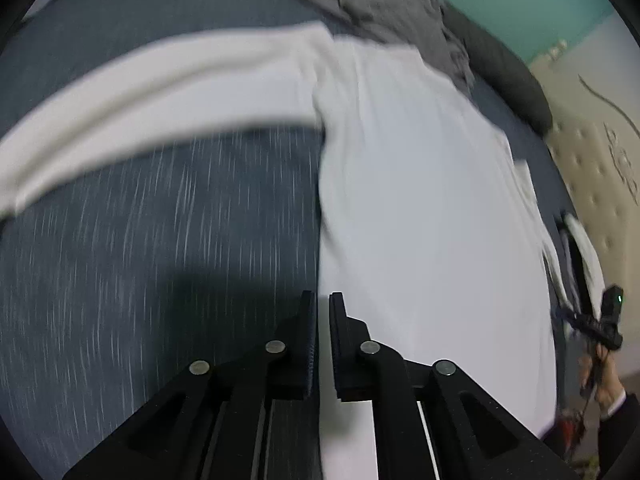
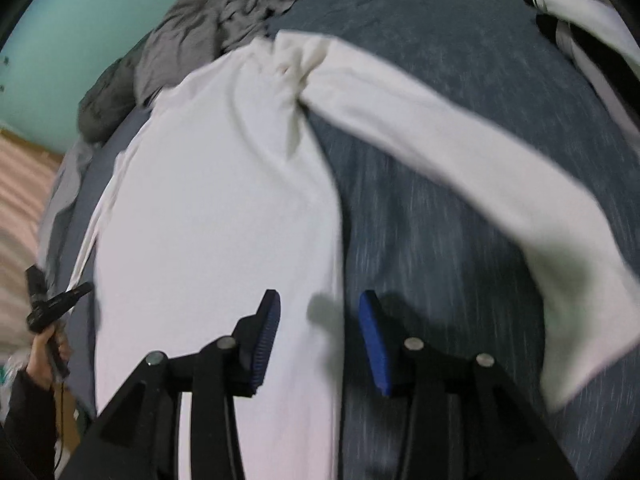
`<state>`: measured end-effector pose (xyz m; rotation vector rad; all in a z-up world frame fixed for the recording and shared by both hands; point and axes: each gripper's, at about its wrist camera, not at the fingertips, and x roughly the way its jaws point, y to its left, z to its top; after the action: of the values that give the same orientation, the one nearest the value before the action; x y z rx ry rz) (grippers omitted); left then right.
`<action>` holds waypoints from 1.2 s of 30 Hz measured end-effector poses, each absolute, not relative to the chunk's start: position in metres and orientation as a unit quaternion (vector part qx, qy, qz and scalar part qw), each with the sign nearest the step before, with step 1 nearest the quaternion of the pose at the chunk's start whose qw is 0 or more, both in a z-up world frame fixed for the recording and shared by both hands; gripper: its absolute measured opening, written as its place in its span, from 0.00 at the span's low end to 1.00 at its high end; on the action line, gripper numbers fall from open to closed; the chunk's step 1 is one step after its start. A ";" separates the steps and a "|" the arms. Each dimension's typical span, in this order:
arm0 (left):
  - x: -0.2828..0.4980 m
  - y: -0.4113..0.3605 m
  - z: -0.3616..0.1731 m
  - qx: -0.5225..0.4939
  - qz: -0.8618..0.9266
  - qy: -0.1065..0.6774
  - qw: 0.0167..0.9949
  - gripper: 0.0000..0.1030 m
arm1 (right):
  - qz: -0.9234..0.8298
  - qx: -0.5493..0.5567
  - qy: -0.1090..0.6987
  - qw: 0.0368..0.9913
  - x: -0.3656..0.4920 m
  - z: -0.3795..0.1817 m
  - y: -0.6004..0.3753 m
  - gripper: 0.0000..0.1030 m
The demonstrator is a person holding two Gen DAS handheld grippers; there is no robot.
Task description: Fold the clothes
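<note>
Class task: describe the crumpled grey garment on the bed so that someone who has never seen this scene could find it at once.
Start at the wide dark blue heathered bedspread and follow the flat white long-sleeved shirt to its far end. Just beyond it, near the teal wall, lies the crumpled grey garment. Unlike the smooth white shirt, it is bunched in wrinkled folds and mid-grey.
</note>
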<state>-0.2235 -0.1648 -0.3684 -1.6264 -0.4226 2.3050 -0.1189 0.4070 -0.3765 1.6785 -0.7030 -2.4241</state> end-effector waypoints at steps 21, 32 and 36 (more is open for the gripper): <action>-0.039 -0.157 -0.371 -0.638 0.739 -0.102 0.193 0.15 | -0.754 0.617 -0.193 0.115 0.030 -0.382 0.350 0.41; -0.015 -0.161 -0.382 -0.645 0.731 -0.108 0.196 0.15 | -0.755 0.614 -0.184 0.136 0.044 -0.382 0.340 0.12; -0.006 -0.160 -0.377 -0.635 0.740 -0.103 0.194 0.15 | -0.760 0.608 -0.186 0.135 0.044 -0.376 0.342 0.10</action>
<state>-0.0064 -0.1600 -0.3767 -1.7821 -0.2892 2.0755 0.0444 0.3416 -0.3761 1.7609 -0.5380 -2.2018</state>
